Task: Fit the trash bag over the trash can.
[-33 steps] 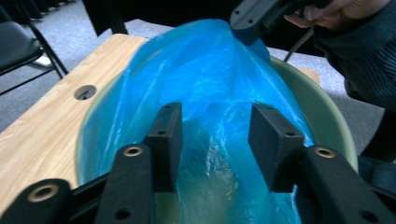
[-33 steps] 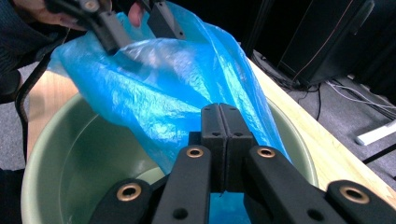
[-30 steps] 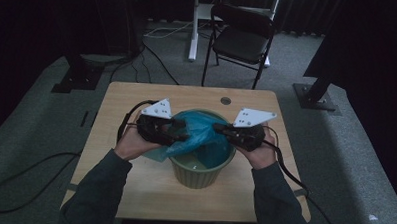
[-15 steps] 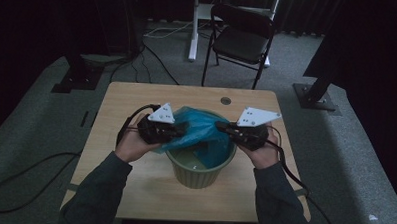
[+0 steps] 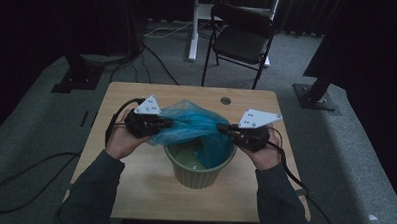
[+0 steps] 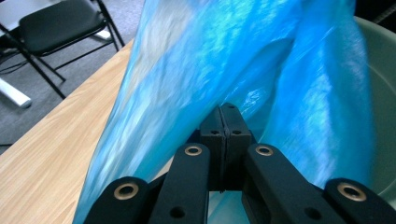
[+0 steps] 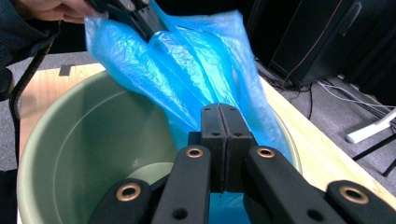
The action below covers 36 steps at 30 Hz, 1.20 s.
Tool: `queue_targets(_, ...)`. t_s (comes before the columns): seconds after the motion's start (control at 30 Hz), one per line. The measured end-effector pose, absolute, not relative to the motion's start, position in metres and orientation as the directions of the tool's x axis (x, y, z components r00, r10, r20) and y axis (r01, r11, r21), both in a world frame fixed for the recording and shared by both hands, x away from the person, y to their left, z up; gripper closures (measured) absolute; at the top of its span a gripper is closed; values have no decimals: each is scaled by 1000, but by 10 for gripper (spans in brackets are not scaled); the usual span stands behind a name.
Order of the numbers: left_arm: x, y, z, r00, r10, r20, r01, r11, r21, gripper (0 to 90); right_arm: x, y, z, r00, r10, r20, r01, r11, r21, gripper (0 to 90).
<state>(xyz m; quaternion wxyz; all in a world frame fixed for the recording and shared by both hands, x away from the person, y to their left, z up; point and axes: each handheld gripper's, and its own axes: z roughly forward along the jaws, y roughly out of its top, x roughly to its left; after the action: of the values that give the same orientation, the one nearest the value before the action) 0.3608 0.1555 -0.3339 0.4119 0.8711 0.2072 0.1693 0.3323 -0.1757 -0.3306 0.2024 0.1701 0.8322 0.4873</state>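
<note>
A thin blue plastic bag (image 5: pixel 193 126) is being stretched above a green bucket (image 5: pixel 199 172) standing near the middle of the wooden table (image 5: pixel 133 190). The left gripper (image 5: pixel 163 123) is being kept pinched on the bag's left edge; its jaws have just been closing, and in the left gripper view they are meeting with the film (image 6: pixel 196 70) caught between them. The right gripper (image 5: pixel 222 128) is being held clamped on the opposite edge, its jaws pressed together on the plastic (image 7: pixel 196 70) in the right gripper view.

The bag's lower part is being hidden inside the bucket (image 7: pixel 84 135), so how far down it reaches cannot be told. The near table edge is being covered by the person's sleeves. In the left gripper view much of the bucket (image 6: pixel 380 93) is being screened by the film.

The bucket is being left well apart from every table edge, with bare wood on both sides. A folding chair (image 5: pixel 244 41) is standing beyond the far edge, on the grey floor (image 5: pixel 30 136).
</note>
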Motion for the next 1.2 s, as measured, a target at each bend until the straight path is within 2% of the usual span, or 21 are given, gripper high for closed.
queue_targets(0.53,375,198,-340,768,635,89,322,-501,803,894,329,-189,-341,-856,495,-149,121,473,873,896)
queue_targets(0.67,375,200,-339,761,644,81,328,-489,808,894,327,-189,-344,-863,482,-154,123,495,860,895)
queue_targets(0.7,374,198,-339,764,639,88,322,-495,807,893,326,-189,-344,-865,478,-154,123,499,858,890)
queue_targets(0.77,372,194,-337,768,632,100,309,-503,807,894,326,-188,-342,-868,474,-150,121,494,861,817)
queue_targets(0.93,370,186,-332,776,619,122,289,-521,804,893,325,-186,-333,-872,464,-156,97,475,874,744)
queue_targets(1.2,371,182,-332,778,616,123,283,-519,806,893,330,-182,-320,-859,487,-157,88,442,893,696)
